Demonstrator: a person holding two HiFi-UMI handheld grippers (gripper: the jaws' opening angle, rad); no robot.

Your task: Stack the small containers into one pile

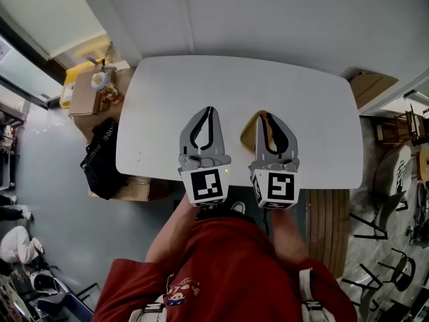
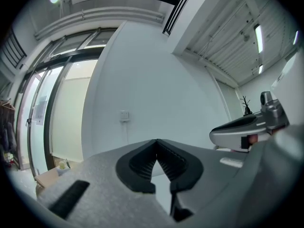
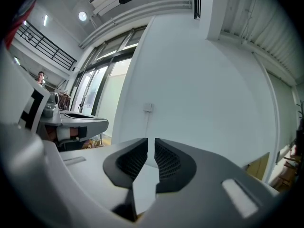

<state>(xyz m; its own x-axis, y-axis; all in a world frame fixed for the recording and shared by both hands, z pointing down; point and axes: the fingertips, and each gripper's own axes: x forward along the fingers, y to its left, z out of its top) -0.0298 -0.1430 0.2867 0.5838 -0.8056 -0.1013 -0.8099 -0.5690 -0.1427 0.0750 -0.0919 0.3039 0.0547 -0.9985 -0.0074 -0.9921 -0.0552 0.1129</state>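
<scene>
Matt grey plastic left hand-held gripper (image 1: 210,110); smooth matt white table (image 1: 167,86).

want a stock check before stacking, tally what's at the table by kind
grey two-jaw grippers: 2, left gripper and right gripper
yellow-brown rounded container, partly hidden behind the right gripper: 1
white rounded table: 1
total: 4

The head camera looks almost straight down from high up at the table (image 1: 167,86), the left gripper (image 1: 209,111) and the right gripper (image 1: 265,116). Each gripper camera sits close behind its own jaws and looks along them, tipped up at a white wall (image 2: 142,70). Both share that wall and its small switch (image 2: 124,116). Each also sees the other gripper at its side.
</scene>
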